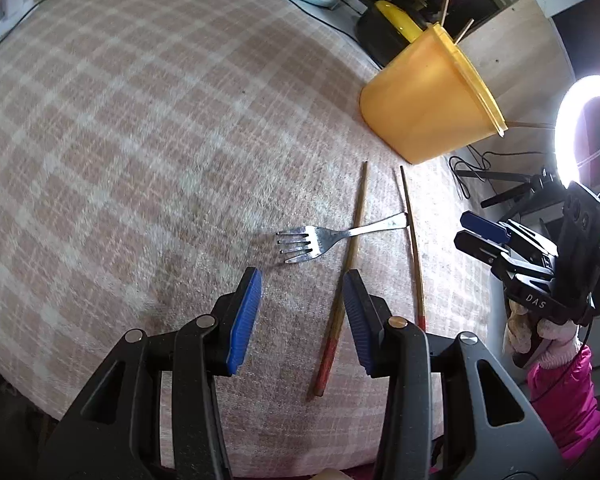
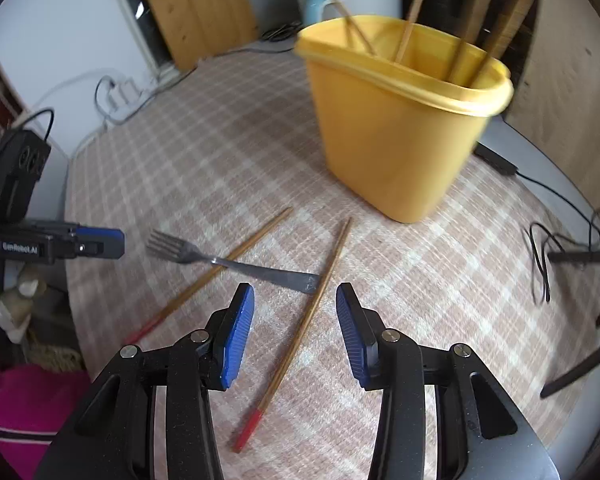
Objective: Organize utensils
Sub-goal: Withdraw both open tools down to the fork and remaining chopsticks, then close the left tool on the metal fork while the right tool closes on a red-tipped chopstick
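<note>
A coarse woven cloth (image 2: 228, 152) in a pink-and-cream check covered the round table, its nap fuzzy and slightly worn. On it lay 1 metal fork (image 2: 228, 263), dull and flat-handled, tines toward the left gripper's side. Its handle crossed over 1 wooden chopstick (image 2: 216, 272) and its end touched a second chopstick (image 2: 312, 312); both were thin, straight sticks with red-painted ends pointing toward the person.

Beyond them stood a yellow plastic container (image 2: 396, 128), smooth-walled, tapering to its base, with a rolled rim; 4 more wooden sticks (image 2: 410, 16) leaned inside it. It sat close to the table's far right edge, where grey tabletop (image 2: 540, 160) and a black cable (image 2: 540, 256) showed past the cloth.

The left gripper (image 1: 302, 320) hung over the cloth with its ribbed blue pads (image 1: 244, 320) moderately apart and nothing between them; the first chopstick ran just beside its right pad. The right gripper (image 2: 295, 332) was likewise half-spread and empty, the second chopstick lying on the cloth below the gap.

Wide bare cloth lay to the left of the fork. In the left wrist view the second chopstick lay near the cloth's right edge.
</note>
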### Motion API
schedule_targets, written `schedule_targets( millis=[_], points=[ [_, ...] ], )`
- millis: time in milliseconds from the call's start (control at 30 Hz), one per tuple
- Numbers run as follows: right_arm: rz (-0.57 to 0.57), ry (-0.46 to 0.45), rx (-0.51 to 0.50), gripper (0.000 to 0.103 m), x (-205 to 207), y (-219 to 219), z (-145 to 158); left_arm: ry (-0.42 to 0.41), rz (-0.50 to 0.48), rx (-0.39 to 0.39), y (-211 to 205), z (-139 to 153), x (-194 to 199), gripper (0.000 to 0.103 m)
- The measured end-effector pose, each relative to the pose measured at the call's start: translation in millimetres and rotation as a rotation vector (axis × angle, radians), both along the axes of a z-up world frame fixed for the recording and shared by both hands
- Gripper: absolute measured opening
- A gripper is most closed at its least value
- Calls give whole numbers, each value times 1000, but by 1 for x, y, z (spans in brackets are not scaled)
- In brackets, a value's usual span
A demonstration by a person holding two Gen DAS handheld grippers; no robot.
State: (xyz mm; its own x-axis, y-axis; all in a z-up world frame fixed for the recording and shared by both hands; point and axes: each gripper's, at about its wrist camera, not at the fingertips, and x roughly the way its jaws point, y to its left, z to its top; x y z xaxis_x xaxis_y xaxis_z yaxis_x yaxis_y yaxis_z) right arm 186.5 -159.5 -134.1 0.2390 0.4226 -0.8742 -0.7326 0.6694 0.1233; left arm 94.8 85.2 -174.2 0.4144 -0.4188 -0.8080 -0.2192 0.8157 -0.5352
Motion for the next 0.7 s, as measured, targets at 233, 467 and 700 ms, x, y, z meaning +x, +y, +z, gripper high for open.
schedule_targets(
  millis=[233,467,700],
  points=[
    [0,14,11,41,1,2,-3,17,44,-21,1,-15,5,42],
    [-41,25,24,41,-2,-14,-4,19,57,-48,-2,-26,15,26],
    [-84,38,29,41,-5,-30,-6,9,39,-15,0,-28,26,5]
  ],
)
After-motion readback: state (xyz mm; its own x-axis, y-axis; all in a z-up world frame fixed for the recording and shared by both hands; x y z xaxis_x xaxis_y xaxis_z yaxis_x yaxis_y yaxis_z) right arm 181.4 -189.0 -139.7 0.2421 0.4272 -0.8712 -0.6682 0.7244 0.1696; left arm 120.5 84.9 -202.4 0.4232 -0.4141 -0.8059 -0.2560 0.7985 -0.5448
